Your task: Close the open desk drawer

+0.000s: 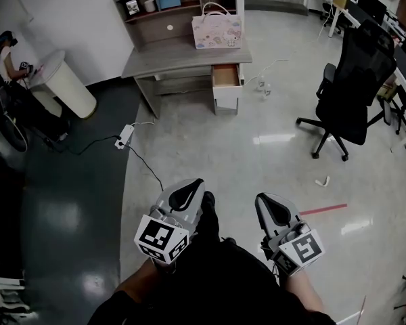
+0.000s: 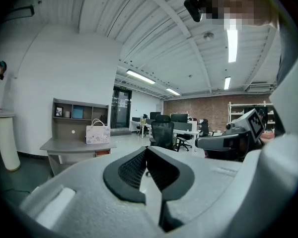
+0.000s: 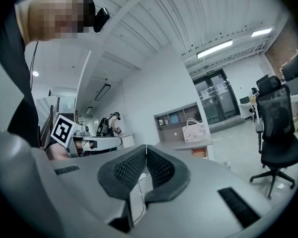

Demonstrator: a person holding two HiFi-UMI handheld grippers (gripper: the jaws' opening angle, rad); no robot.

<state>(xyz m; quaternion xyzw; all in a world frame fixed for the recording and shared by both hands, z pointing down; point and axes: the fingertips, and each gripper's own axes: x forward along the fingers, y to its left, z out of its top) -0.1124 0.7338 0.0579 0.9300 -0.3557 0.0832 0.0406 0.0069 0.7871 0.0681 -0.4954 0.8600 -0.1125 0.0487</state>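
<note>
The left hand-held gripper [image 1: 187,195] and the right hand-held gripper [image 1: 273,210] were both closed on nothing, jaw tips meeting, and held level side by side. The small open drawer [image 1: 225,76], wood-lined with a white front, stood well ahead of both and slightly left of the right one, pulled out from under the right end of the grey bench [image 1: 169,56] that carried a pink-and-white gift bag [image 1: 216,31]. A black office chair [image 1: 352,87] stood off to the right. The step looked like the approach: the pale glossy floor [image 1: 257,154] had yet to be crossed. Next, a closed jaw tip would need to meet the drawer front squarely and push it straight in.
</note>
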